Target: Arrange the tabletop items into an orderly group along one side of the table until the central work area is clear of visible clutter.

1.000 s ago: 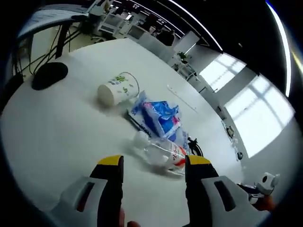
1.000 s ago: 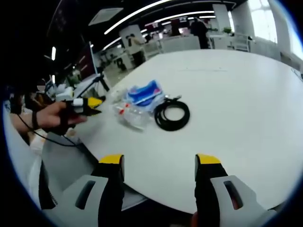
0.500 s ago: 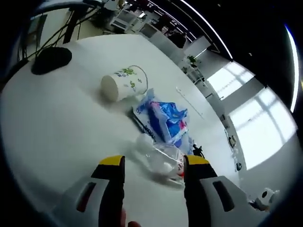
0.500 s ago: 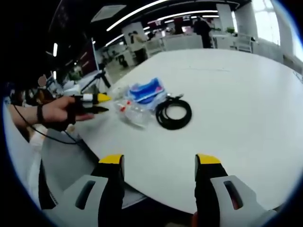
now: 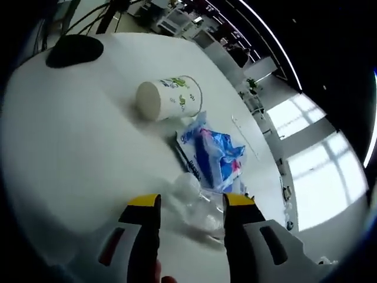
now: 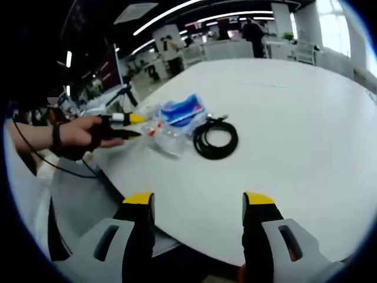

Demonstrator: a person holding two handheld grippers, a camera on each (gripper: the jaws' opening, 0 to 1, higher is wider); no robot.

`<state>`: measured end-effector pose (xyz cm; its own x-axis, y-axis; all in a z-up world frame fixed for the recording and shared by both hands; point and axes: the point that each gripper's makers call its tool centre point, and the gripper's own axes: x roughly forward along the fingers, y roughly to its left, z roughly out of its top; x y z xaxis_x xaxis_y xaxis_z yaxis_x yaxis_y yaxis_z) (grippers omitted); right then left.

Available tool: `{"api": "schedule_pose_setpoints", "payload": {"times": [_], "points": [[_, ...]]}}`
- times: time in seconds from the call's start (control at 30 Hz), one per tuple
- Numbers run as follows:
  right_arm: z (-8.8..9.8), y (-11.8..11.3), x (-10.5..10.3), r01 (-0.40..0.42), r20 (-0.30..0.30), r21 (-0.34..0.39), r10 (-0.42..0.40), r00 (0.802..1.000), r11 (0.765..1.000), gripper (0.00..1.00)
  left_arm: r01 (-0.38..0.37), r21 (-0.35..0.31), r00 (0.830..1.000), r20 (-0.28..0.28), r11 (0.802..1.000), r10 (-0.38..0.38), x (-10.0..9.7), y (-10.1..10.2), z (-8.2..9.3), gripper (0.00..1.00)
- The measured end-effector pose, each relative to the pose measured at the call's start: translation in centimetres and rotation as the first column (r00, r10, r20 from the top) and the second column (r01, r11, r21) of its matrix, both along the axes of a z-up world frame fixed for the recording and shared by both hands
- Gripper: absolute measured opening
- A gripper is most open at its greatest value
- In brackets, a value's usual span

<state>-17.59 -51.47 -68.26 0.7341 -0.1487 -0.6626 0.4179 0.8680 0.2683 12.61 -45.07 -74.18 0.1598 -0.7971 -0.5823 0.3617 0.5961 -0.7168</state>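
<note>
In the left gripper view, the left gripper point(image 5: 187, 203) stands wide, its jaws on either side of a clear plastic bottle point(image 5: 199, 207) lying on the white table point(image 5: 70, 153). Beyond it lies a blue packet point(image 5: 215, 154), then a paper cup point(image 5: 169, 98) on its side; its contents cannot be seen. The right gripper point(image 6: 198, 200) is also wide, holding nothing, near the table edge, with a coiled black cable point(image 6: 215, 140) farther off.

White desk point(image 5: 70, 153), white paper cup point(image 5: 169, 98) with green print, blue-and-white packet point(image 5: 215, 154), clear bottle point(image 5: 197, 203), black cable coil point(image 6: 215, 139), yellow-tipped black tool point(image 5: 187, 203).
</note>
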Motion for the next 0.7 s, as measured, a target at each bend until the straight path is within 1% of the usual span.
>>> {"api": "schedule_pose_setpoints", "payload": {"times": [0.2,0.27,0.3,0.33,0.4,0.5,0.57,0.67,0.7], "points": [[0.1,-0.2,0.1,-0.005,-0.003,0.002,0.005,1.000,1.000,0.58,-0.037,-0.005,0.999,-0.029,0.999,0.037,0.3,-0.5,-0.4,0.38],[0.0,-0.3,0.1,-0.007,-0.006,0.002,0.007,1.000,1.000,0.58,-0.114,-0.027,0.989,-0.096,0.993,0.111,0.5,-0.7,-0.6,0.37],[0.0,-0.3,0.0,-0.007,-0.007,0.003,0.007,1.000,1.000,0.58,-0.136,-0.034,0.985,-0.114,0.990,0.131,0.6,-0.8,-0.7,0.36],[-0.1,-0.3,0.0,-0.008,-0.009,0.004,0.008,1.000,1.000,0.58,-0.128,-0.034,0.986,-0.113,0.991,0.123,0.6,-0.9,-0.9,0.36],[0.0,-0.4,0.0,-0.008,-0.011,0.003,0.008,1.000,1.000,0.58,-0.109,-0.030,0.990,-0.096,0.994,0.106,0.4,-1.2,-0.7,0.35],[-0.1,-0.5,-0.1,-0.006,-0.014,0.006,0.006,1.000,1.000,0.58,-0.120,-0.033,0.988,-0.105,0.992,0.116,0.2,-1.3,-0.5,0.33],[-0.2,-0.6,-0.2,-0.007,-0.016,0.006,0.007,1.000,1.000,0.58,-0.156,-0.036,0.981,-0.123,0.987,0.151,0.3,-1.2,-0.5,0.30],[-0.2,-0.6,-0.1,-0.005,-0.016,0.006,0.005,1.000,1.000,0.58,-0.188,-0.042,0.972,-0.148,0.981,0.180,0.3,-1.2,-0.5,0.27],[-0.2,-0.7,-0.1,-0.003,-0.016,0.006,0.003,1.000,1.000,0.58,-0.222,-0.053,0.961,-0.180,0.974,0.210,0.4,-1.3,-0.4,0.27]]}}
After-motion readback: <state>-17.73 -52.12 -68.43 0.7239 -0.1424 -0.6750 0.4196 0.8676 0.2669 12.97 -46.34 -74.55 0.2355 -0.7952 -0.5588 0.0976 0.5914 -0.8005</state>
